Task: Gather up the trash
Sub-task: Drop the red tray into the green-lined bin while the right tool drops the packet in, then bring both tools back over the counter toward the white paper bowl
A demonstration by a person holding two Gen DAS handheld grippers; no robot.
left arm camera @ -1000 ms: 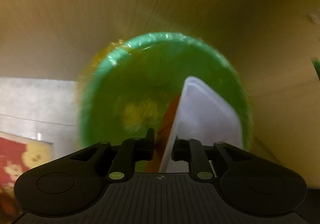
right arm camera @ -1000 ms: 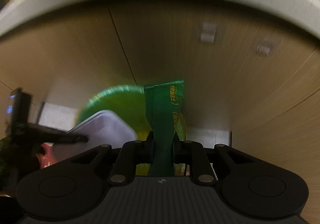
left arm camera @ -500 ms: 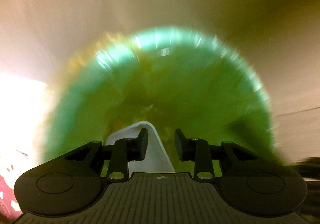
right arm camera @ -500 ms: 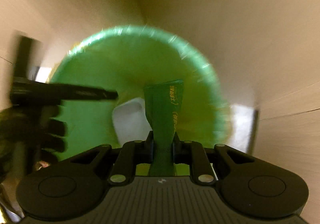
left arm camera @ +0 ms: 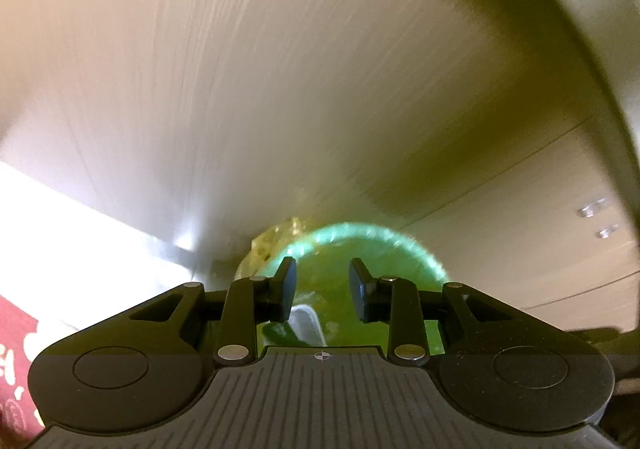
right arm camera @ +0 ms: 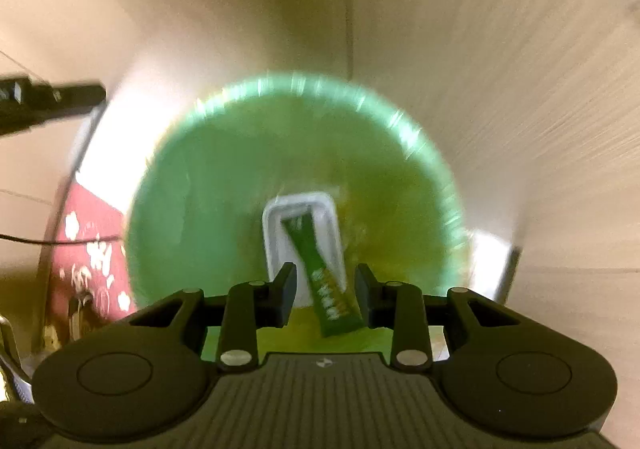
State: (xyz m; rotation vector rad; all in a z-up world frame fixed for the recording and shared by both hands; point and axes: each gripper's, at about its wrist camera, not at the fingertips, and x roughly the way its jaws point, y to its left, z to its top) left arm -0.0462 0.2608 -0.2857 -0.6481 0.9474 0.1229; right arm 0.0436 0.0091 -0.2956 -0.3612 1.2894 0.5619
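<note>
1. Green bin liner (right arm camera: 224, 233), blurred: the open mouth of the trash bin fills the middle of the right wrist view, and shows smaller at 6 o'clock in the left wrist view.
2. White plastic tray (right arm camera: 276, 233): lies inside the bin, near its centre, long side running towards 12 o'clock.
3. Green sachet wrapper (right arm camera: 320, 273): slants across the tray from 11 to 5 o'clock, its lower end just beyond the tips of the right hand-held gripper (right arm camera: 326, 285). No pad touches it.
4. Right hand-held gripper: jaws opening, spread either side of the wrapper, gripping nothing.
5. Left hand-held gripper (left arm camera: 320, 285): jaws spread and empty, above the bin's rim; its dark body also shows at 9 o'clock in the right wrist view.
6. Red patterned mat (right arm camera: 92, 245): on the floor, at 8 o'clock of the bin.
7. Handling note, as a judgement: the drop looks done. Let the jaws open fully over the bin's centre, check that the wrapper is clear of both pads, then lift straight up so that nothing snags the liner.
</note>
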